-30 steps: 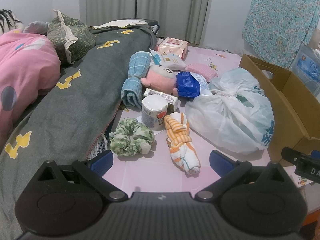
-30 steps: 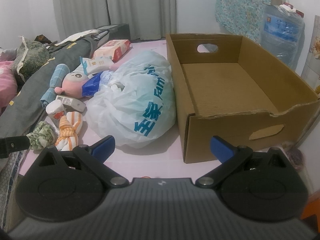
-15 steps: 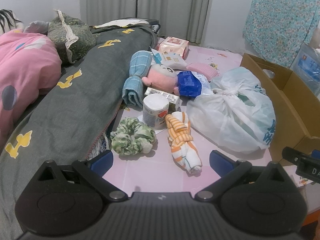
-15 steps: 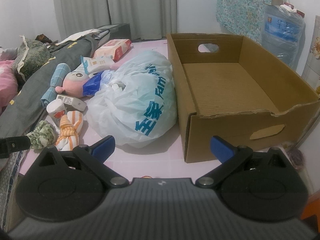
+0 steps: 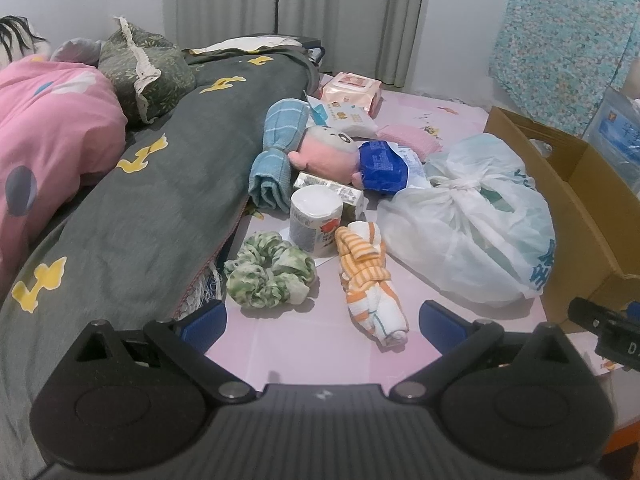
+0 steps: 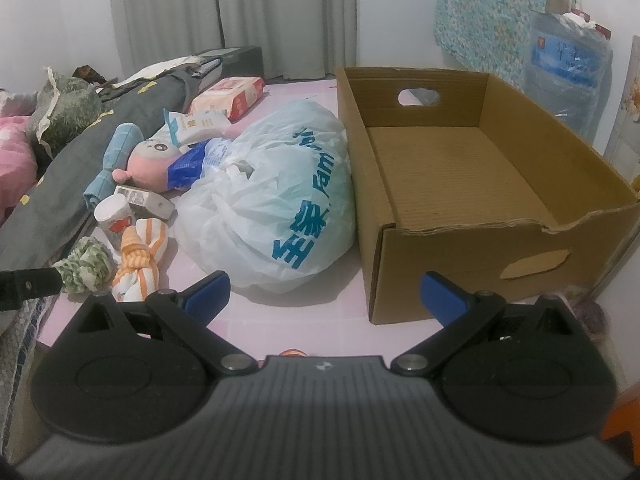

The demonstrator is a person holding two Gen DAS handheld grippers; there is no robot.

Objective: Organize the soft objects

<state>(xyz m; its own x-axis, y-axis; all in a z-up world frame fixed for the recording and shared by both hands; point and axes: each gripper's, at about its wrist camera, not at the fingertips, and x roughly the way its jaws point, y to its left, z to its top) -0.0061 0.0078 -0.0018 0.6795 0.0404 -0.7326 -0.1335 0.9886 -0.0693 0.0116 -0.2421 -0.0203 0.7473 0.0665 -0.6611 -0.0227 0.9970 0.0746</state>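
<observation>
- Left claw [image 5: 322,320] spread wide, holding nothing, hovering low over the pink surface [image 5: 304,344].
- Just ahead of it: green scrunchie [image 5: 270,269] on the left, knotted orange-striped cloth [image 5: 370,280] on the right, both lying apart from the blue fingertips [image 5: 204,320].
- Behind these, a white cup [image 5: 315,218] upright, touching the cloth's top end; small carton [image 5: 330,191] behind it.
- Farther back: rolled blue towel [image 5: 278,152] against the grey blanket [image 5: 160,184], pink plush [image 5: 326,152] beside it, wipes packs [image 5: 352,88] behind.
- Tied white plastic bag [image 5: 468,224] to the right, resting against the cardboard box [image 5: 576,200].
- Right claw [image 6: 326,294] also spread, gripping nothing, held in front of the gap between bag [image 6: 276,200] and box [image 6: 480,184].
- Box interior bare cardboard, open top, handle cutout in the far wall.
- Scrunchie [image 6: 86,264] and cloth [image 6: 140,256] at far left in the right view, next to the left tool's black tip.
</observation>
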